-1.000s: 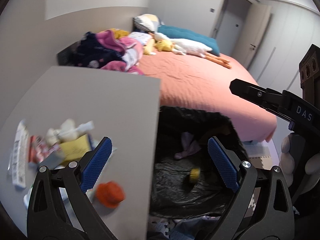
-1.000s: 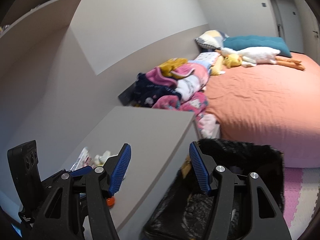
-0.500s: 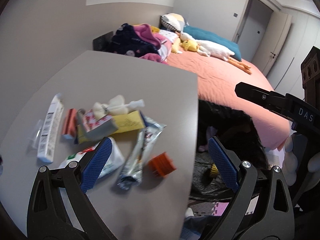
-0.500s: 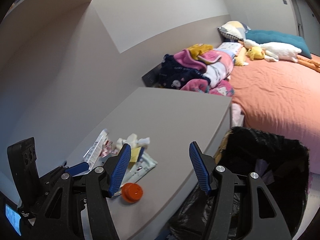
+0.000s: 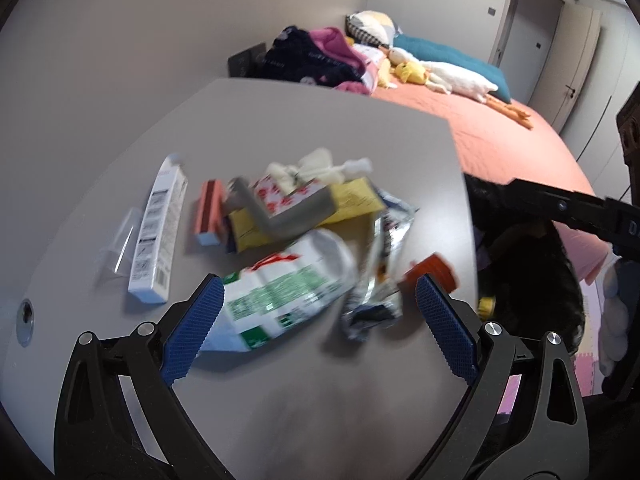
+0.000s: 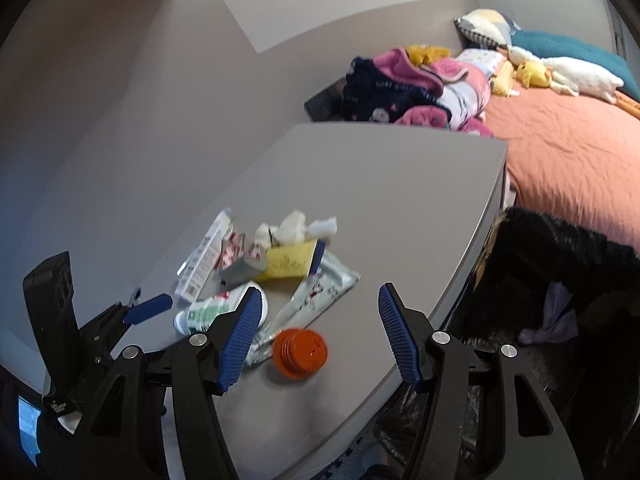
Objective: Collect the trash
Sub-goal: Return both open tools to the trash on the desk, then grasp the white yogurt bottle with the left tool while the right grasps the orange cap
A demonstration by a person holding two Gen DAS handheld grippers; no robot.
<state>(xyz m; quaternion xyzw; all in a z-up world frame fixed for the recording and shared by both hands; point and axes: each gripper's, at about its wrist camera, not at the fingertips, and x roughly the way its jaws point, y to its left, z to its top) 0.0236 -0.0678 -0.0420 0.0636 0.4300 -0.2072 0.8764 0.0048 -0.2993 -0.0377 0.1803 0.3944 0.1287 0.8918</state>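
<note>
I hold the left gripper over the grey desk, fingers wide apart, empty, above the green-and-white wrapper. Right gripper likewise spread, gripping nothing, orange cap between its fingers. Trash pile mid-desk; black bin bag beside the desk's edge.

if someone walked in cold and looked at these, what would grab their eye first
Probably the heap of trash in the middle of the grey table: wrappers, a crumpled tissue, a green-and-white pouch, with an orange cap lying apart at the near edge. Next, the black trash bag gaping open just off the table's right side. Behind it all, the salmon-pink bed with piled clothes and a plush duck.
</note>
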